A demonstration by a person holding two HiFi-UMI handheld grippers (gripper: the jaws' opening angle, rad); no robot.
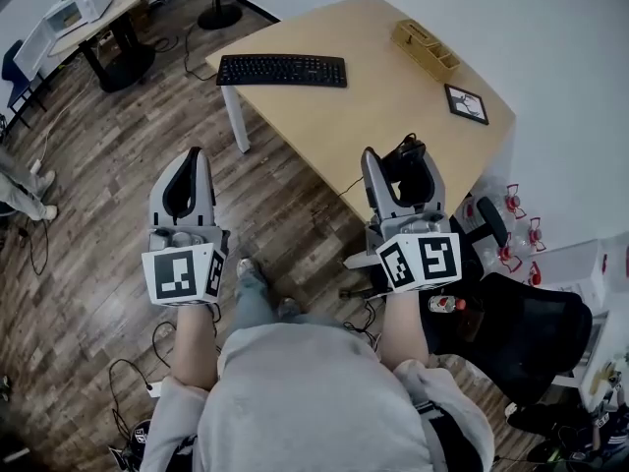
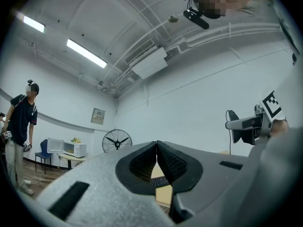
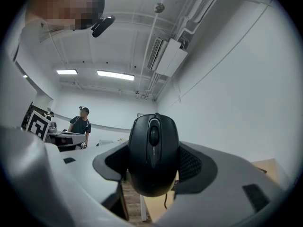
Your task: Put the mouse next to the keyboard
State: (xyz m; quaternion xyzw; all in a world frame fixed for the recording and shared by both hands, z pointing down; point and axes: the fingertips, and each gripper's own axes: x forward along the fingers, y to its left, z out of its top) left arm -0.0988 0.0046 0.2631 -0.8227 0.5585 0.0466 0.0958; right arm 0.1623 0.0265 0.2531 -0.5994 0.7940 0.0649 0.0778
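Note:
A black keyboard [image 1: 281, 70] lies at the far left corner of the light wooden table [image 1: 364, 106]. My right gripper [image 1: 394, 157] hovers above the table's near edge, shut on a black wired mouse [image 1: 407, 168]. In the right gripper view the mouse [image 3: 154, 153] fills the space between the jaws of the gripper [image 3: 154, 126], wheel facing the camera, and its cable [image 3: 165, 201] hangs below. My left gripper [image 1: 194, 155] is over the wood floor, left of the table, with its jaws shut and nothing between them [image 2: 156, 144]. Part of the keyboard [image 2: 159, 181] shows below its tips.
A wooden organiser box [image 1: 425, 49] and a black-framed tablet [image 1: 466, 103] sit on the table's right side. A black office chair [image 1: 526, 334] stands at my right. A round side table with a microwave [image 1: 81, 3] is far left. Cables lie on the floor [image 1: 128, 377].

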